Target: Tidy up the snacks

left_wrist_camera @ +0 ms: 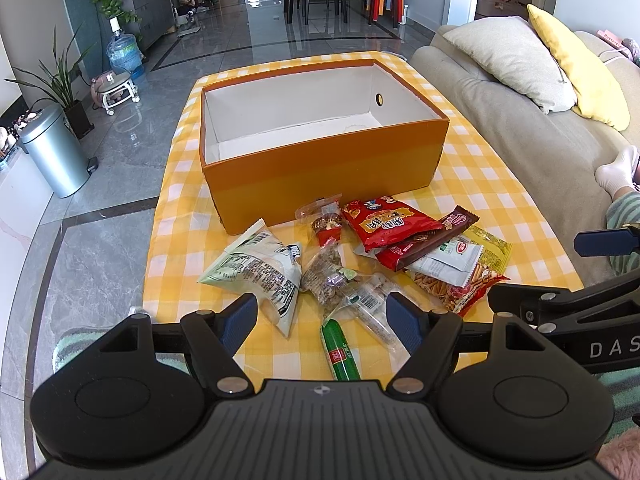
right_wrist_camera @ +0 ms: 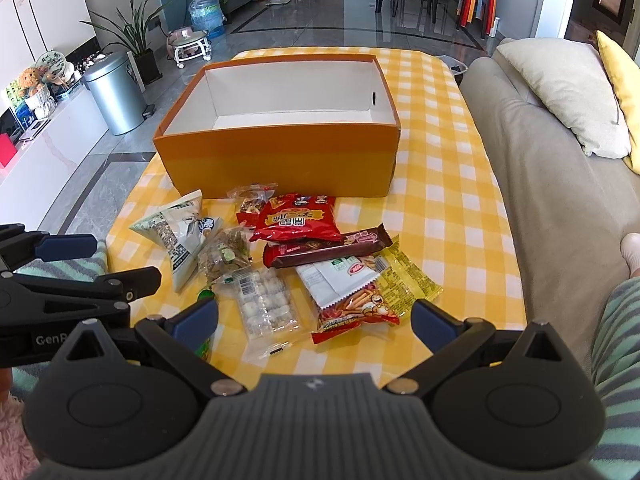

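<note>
Nothing is packed yet: the box [left_wrist_camera: 320, 168] sits bare at frame centre, snacks [left_wrist_camera: 360, 264] heaped below it. Both grippers, left [left_wrist_camera: 322, 322] and right [right_wrist_camera: 314, 320], hover with fingers spread, holding nothing; next comes pinching one packet.

Matt orange cardboard box [left_wrist_camera: 320, 160], glossy plastic snack wrappers [left_wrist_camera: 376, 224], checked cloth [left_wrist_camera: 480, 184].

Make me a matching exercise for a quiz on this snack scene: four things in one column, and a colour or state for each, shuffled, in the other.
Things:
1. cardboard box
2. chocolate bar wrapper
3. sausage stick
4. left claw

Colour or state:
A. green
B. open, holding nothing
C. orange outside, white inside, nothing in it
D. brown, lying across other snack packs

Pairs: 1-C, 2-D, 3-A, 4-B
</note>
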A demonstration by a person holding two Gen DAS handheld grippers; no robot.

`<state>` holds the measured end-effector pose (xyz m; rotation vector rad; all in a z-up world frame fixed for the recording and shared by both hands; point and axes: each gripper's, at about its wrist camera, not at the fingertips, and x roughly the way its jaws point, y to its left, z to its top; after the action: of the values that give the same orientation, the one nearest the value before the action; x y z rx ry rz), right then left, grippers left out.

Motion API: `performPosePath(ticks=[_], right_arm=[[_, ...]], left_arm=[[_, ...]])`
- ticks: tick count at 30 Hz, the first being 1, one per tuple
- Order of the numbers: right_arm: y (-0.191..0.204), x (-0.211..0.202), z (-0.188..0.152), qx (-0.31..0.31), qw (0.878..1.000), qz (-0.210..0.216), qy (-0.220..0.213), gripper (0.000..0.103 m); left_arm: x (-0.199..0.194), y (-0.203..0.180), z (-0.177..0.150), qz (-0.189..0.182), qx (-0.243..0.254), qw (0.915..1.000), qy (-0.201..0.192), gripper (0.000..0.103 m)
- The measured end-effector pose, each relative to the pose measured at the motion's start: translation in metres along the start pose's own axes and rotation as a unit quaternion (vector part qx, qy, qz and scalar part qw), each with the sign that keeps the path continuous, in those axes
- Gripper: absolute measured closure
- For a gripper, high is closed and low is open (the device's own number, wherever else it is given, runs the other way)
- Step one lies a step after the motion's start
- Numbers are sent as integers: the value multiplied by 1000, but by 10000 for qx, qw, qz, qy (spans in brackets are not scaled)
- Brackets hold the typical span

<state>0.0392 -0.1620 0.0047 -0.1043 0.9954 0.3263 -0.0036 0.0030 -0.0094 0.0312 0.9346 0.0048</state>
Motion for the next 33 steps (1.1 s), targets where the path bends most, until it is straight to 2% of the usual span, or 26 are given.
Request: performPosePath(ticks=[24, 33], right_arm=[[0, 3, -2, 22, 10000, 24, 39, 4], [-6, 10, 4, 14, 9997, 237, 48, 6]], left_arm=[[6, -1, -7, -24, -10, 10000, 32, 17], [7, 5, 13, -340, 350, 9987, 139, 33]])
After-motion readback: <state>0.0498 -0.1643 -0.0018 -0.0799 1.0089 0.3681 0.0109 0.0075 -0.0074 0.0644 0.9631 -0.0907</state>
